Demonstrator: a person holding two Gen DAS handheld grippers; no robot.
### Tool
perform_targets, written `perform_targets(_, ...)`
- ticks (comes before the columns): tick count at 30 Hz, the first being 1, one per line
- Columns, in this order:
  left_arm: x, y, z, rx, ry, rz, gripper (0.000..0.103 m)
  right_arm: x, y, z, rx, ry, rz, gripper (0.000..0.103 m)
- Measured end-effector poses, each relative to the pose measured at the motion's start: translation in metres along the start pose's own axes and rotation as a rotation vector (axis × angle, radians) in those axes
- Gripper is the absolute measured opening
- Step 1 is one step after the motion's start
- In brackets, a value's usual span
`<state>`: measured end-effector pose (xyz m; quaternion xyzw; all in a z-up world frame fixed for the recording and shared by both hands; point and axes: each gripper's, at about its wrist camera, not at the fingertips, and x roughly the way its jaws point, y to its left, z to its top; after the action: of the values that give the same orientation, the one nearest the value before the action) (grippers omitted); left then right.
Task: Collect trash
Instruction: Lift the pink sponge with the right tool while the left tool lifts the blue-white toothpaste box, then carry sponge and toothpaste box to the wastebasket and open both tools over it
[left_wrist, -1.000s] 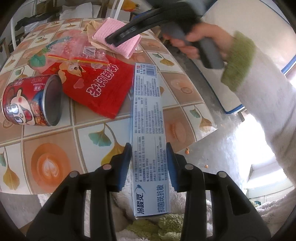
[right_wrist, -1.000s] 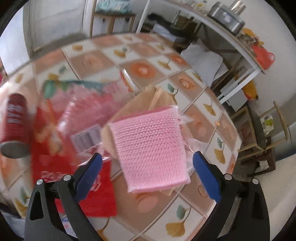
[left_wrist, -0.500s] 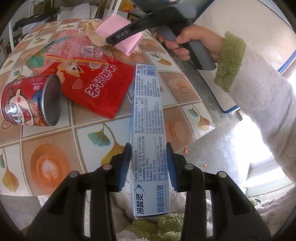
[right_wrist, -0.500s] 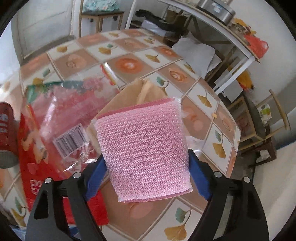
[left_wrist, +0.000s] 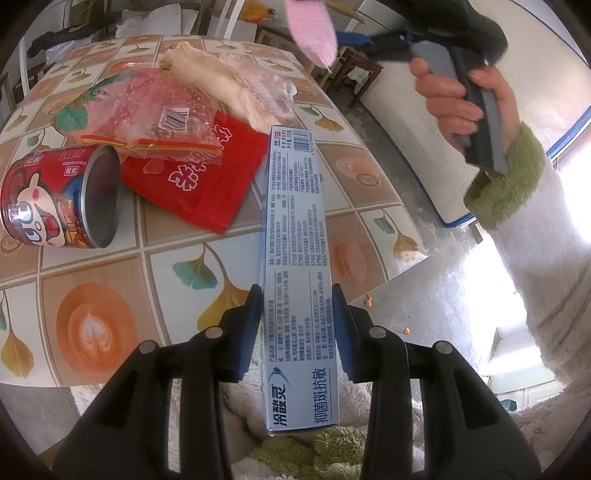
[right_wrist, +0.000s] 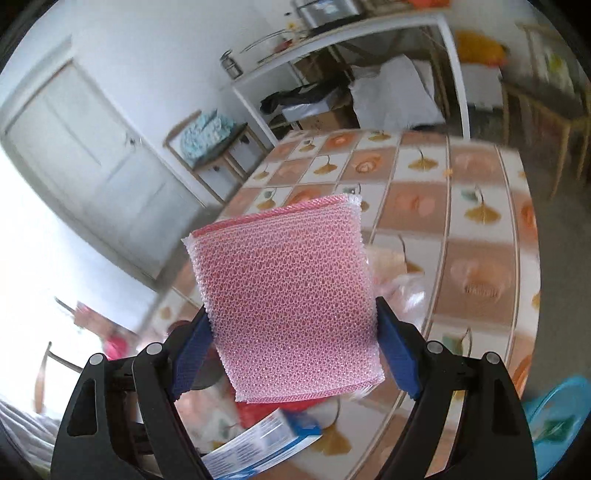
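Left wrist view: the left gripper (left_wrist: 297, 325) has its two blue-padded jaws closed partway on the sides of a long pale-blue toothpaste box (left_wrist: 295, 258), which runs lengthwise between them and reaches forward over the tiled table (left_wrist: 122, 273). Ahead and to the left of the jaws, a red can (left_wrist: 59, 199) lies on its side with its open end facing right. Just beyond it, a red packet (left_wrist: 199, 177) lies flat with a clear plastic bag (left_wrist: 155, 118) partly on top, and a crumpled beige wrapper (left_wrist: 221, 85) lies farther on. To the upper right, a hand (left_wrist: 458, 92) with a green cuff grips the grey handle of the other tool, and a pink pad shows at the top edge. Right wrist view: the right gripper (right_wrist: 293, 354) stands wide, its blue pads pressing both side edges of a pink mesh sponge (right_wrist: 291, 295), held lifted clear above the table. Below the jaws, one end of the toothpaste box shows. The background is blurred.
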<state>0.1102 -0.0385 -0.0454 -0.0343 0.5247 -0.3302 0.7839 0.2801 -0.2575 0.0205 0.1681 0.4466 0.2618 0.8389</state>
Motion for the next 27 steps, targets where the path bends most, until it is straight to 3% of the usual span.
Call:
perform_targets(13,-0.008,-0.014,-0.002,0.044,-0.043,-0.016,0.034,-0.059,-0.019,-0.042,0.153,-0.138,0.078,0.081)
perform_targets(27,-0.028,-0.057,0.018,0.13,-0.135,-0.054,0.034,-0.16,-0.053,-0.11,0.272,-0.351,0.045,0.081)
